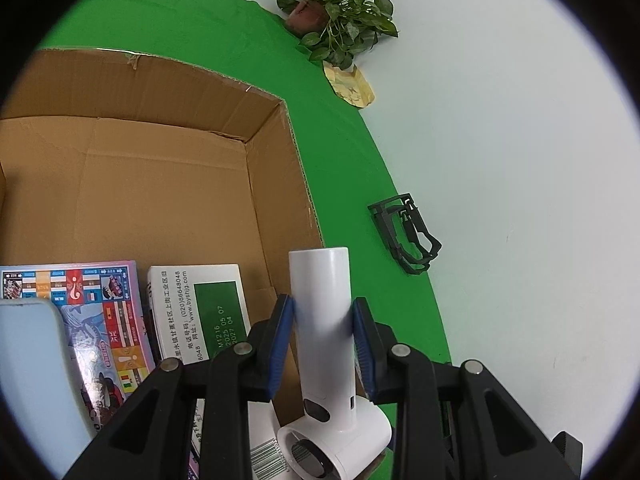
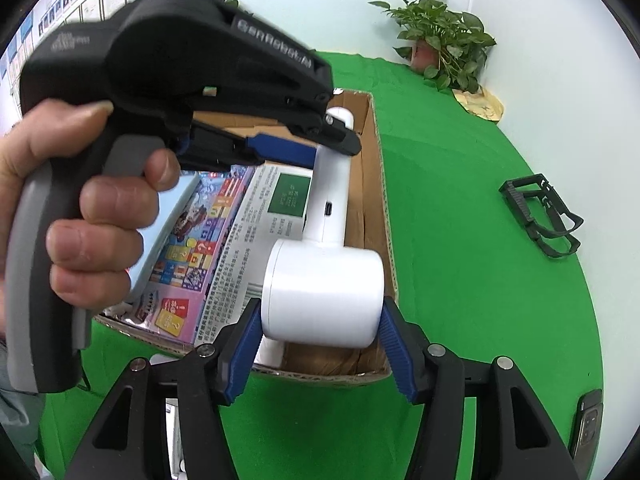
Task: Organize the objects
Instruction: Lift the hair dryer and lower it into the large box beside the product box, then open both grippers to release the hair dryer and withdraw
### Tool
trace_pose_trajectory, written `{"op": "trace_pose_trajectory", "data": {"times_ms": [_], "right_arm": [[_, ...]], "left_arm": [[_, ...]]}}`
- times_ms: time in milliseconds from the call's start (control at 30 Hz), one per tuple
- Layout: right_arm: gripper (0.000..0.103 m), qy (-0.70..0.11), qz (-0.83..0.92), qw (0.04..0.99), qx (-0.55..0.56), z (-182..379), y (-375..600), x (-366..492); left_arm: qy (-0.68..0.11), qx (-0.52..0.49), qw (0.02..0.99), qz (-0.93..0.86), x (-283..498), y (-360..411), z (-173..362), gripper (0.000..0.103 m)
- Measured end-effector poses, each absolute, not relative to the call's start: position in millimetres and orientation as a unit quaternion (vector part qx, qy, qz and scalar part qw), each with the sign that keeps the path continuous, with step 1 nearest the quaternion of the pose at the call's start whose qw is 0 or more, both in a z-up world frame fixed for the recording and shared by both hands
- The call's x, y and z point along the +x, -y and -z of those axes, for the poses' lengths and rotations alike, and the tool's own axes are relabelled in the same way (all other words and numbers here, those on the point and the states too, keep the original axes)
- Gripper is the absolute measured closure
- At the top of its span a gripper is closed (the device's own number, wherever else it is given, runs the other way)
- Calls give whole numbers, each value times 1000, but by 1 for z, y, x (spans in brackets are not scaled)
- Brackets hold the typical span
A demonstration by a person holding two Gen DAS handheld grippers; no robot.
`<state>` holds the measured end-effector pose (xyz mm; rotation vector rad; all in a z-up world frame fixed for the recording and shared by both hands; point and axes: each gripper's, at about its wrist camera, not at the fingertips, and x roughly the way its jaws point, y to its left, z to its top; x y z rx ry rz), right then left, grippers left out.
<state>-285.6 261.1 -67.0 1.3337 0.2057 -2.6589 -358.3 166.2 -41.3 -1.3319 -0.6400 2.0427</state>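
The white handheld fan hangs over the cardboard box, its handle clamped in the left gripper. The right gripper has its jaws around the fan's round head; I can't tell if they touch. Inside lie a colourful game box and a white carton printed "(020)86648048" and "2025 05 07". The left gripper's body reads "GenRobot.AI". A green cloth covers the surface.

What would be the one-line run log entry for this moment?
step: placing in brown cardboard box | left gripper: shut on white handheld fan handle | right gripper: jaws opening around fan head | outside: black plastic frame
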Motion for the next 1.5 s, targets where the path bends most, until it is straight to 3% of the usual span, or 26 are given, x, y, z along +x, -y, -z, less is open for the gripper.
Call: {"op": "trace_pose_trajectory", "data": {"times_ms": [400,600,700,967,1067,1133,1200,1233,1367,1500], "right_arm": [[49,-93,888,69,444,63,-261,-284],[49,-108,876,71,465,78,-252,-288],[49,-101,878,71,463,77,-252,-286],[49,-89,880,73,461,71,-252,-276],[45,-79,885,69,453,65,-256,-270],[25,-70,896,66,434,58,-260,-261],[2,-63,908,65,409,50,-264,-248],[0,-56,913,65,399,47,-267,-241],[0,-41,924,56,376,41,-271,-215],[0,-21,930,56,362,35,-268,-187]], "left_arm": [[264,-513,314,-754,-360,-171,53,74],[224,-539,283,-761,-360,-174,61,75],[211,-555,274,-756,-360,-178,70,83],[195,-561,267,-759,-354,-186,71,83],[189,-547,267,-771,-346,-175,57,80],[166,-527,258,-793,-335,-170,41,77],[118,-493,227,-832,-316,-164,17,65],[94,-470,211,-852,-304,-160,3,61],[23,-337,151,-929,-230,-141,-50,17],[-26,-264,88,-960,-169,-114,-69,16]]}}
